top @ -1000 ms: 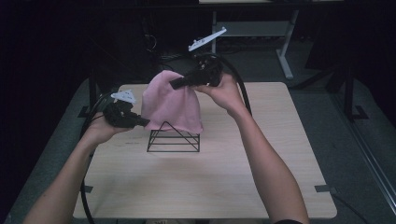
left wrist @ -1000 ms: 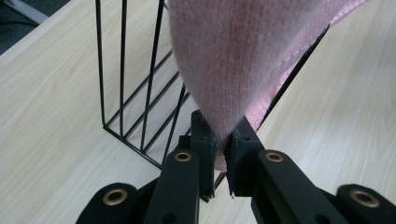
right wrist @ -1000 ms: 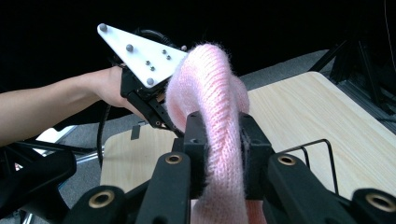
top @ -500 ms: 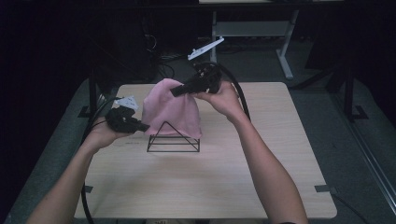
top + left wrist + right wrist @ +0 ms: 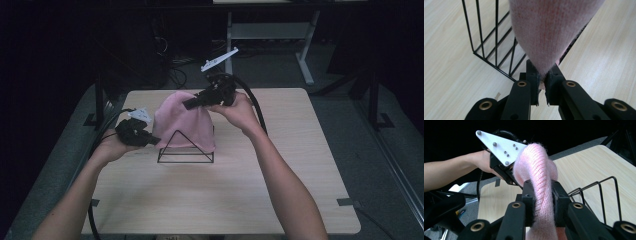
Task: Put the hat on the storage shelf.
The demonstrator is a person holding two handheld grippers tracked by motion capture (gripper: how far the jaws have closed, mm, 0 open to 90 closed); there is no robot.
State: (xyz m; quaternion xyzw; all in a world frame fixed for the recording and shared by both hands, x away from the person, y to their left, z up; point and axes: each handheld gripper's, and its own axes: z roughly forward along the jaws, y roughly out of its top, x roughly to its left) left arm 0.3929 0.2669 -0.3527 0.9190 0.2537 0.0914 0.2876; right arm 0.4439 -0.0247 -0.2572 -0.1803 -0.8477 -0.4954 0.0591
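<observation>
Table (image 5: pixel 300 200): light wood top, seen from the high view; near half and right half bare, the widest open room. Dark floor on all sides; a white desk frame (image 5: pixel 305 50) stands beyond the far edge.

Rack (image 5: pixel 185 148): black wire frame, triangular at its near end, standing on the table left of centre, nearer the far edge than the near one. In the left gripper view its upright wires and base rods rest on the wood. Whether anything lies inside it cannot be told; the cloth covers its top and far side.

Cloth (image 5: pixel 182 120): pink knitted piece, draped over the rack; its lower edge hangs at the rack's base on the right side. Stretched between the two grippers, upper part lifted above the rack's peak.

Right gripper (image 5: pixel 192 103): held above the rack's far side, pointing left. Jaws closed on a bunched fold of the cloth, which runs up between them in the right gripper view (image 5: pixel 543 202).

Left gripper (image 5: pixel 151 141): low, just left of the rack, close to the table's left edge. Jaws nearly together, pinching a tapered corner of the cloth in the left gripper view (image 5: pixel 543 83).

Cables (image 5: pixel 257 107): black, one arching from each gripper; the left one trails off the left edge.

Tape marks (image 5: pixel 345 202): small dark pieces near the table's near corners.
</observation>
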